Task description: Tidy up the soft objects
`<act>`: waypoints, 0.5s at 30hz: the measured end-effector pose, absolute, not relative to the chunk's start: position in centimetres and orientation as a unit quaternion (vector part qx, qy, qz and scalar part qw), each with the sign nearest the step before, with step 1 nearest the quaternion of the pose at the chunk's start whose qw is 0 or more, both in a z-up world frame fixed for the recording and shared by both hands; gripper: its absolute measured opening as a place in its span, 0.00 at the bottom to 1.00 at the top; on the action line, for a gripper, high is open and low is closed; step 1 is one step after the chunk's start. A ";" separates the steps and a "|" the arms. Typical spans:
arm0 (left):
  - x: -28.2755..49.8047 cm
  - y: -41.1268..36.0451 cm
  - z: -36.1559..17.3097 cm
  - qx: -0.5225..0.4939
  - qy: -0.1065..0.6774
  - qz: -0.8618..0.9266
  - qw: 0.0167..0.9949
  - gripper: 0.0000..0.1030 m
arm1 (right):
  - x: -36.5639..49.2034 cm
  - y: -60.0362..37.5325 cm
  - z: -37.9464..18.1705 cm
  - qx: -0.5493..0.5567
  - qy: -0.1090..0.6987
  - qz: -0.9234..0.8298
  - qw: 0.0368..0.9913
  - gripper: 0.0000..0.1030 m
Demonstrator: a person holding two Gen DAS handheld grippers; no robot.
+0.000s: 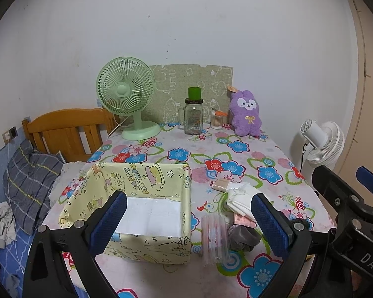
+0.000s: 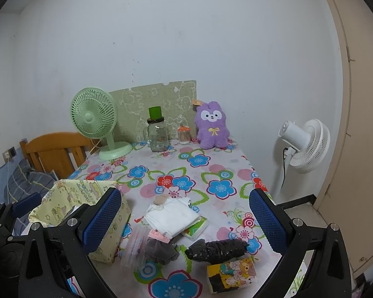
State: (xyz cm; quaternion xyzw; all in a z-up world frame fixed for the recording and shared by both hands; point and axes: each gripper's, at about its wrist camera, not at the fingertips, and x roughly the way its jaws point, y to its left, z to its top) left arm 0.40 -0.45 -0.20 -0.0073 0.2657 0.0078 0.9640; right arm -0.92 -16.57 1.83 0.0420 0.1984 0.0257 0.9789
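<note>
The left gripper (image 1: 189, 223) hangs above the near edge of the tabletop (image 1: 236, 164). Its blue fingers (image 1: 109, 221) are spread wide apart and hold nothing. Between them, below, sits the yellow cloth box (image 1: 146, 181) near the near left corner of the tabletop. The box is open at the top and a white sheet lies flat on its bottom.

The right gripper (image 2: 186, 221) also hangs above the near edge, a bit further right. Its blue fingers (image 2: 268, 221) are wide apart too and hold nothing.

The soft things lie in a small heap just right of the box, near the near edge. There is a folded white cloth (image 2: 172, 217) with a small tan pad (image 2: 160, 200) at its far side. A green tissue pack (image 2: 197, 228) peeks out from under the cloth. A clear bag (image 2: 134, 247) lies beside the box, and a grey sock (image 2: 160, 248) lies next to it. A crumpled black bag (image 2: 217, 248) lies to the right of the sock. A yellow tissue pack (image 2: 232, 274) with cartoon bears sits closest to the near edge.

At the far edge of the tabletop stand a green fan (image 2: 97, 121), a glass jar (image 2: 158, 134) with a green lid, a small cup of cotton swabs (image 2: 184, 134) and a purple plush toy (image 2: 212, 126). A white fan (image 2: 303, 144) stands on the floor to the right of the tabletop. A bed with a grey pillow (image 1: 29, 181) is on the left.
</note>
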 end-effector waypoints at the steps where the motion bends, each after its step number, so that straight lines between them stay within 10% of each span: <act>1: 0.4 -0.5 -0.3 -0.007 0.266 0.008 0.964 0.98 | -0.9 -16.6 1.8 0.042 0.199 0.025 0.979 1.00; 15: 0.4 -0.5 -0.6 -0.007 0.267 0.016 0.963 0.98 | -0.7 -16.4 1.8 0.040 0.202 0.022 0.978 1.00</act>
